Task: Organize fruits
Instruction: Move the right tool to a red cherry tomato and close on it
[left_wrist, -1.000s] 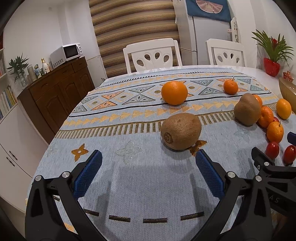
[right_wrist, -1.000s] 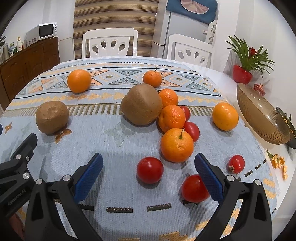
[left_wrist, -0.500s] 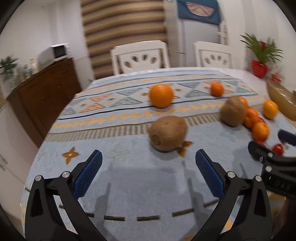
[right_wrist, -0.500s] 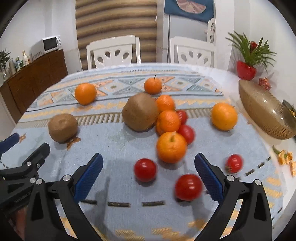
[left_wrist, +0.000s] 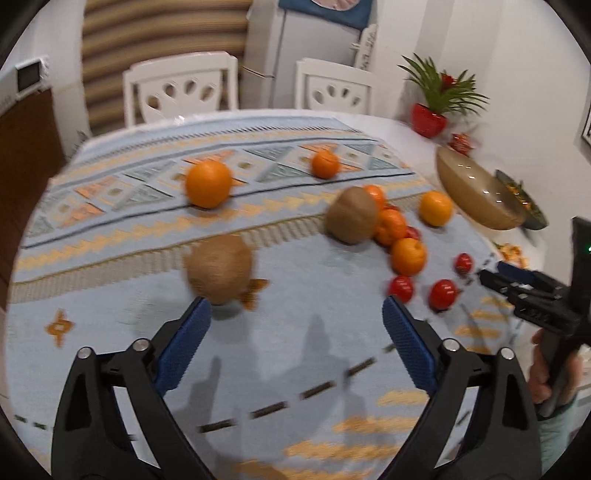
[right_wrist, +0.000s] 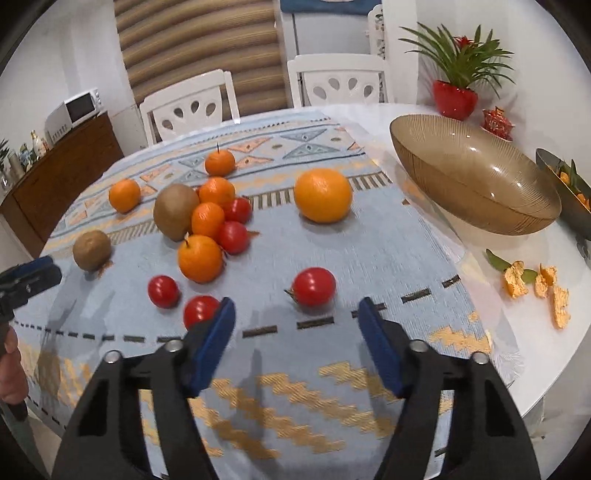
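Fruit lies scattered on a patterned blue tablecloth (right_wrist: 388, 258). My right gripper (right_wrist: 297, 325) is open just short of a red tomato (right_wrist: 314, 286); another tomato (right_wrist: 199, 310) sits partly behind its left finger. Beyond lie a large orange (right_wrist: 322, 195), a cluster of tangerines (right_wrist: 200, 258) and tomatoes, and a big kiwi (right_wrist: 175, 211). My left gripper (left_wrist: 295, 325) is open, with a brown kiwi (left_wrist: 219, 268) just past its left fingertip. An amber glass bowl (right_wrist: 476, 177) stands empty at the right.
Orange peel scraps (right_wrist: 535, 284) lie on the bare white table near its right edge. A second dish (right_wrist: 569, 188) with peel stands behind the bowl. A red potted plant (right_wrist: 456, 98) and two white chairs (right_wrist: 188, 107) are at the far side. A hand (left_wrist: 550, 373) holds the right gripper.
Both grippers swung to the right and rose. The right one now faces the lone tomato and the bowl. The left one's kiwi slid to its left fingertip. Jaws stayed open.
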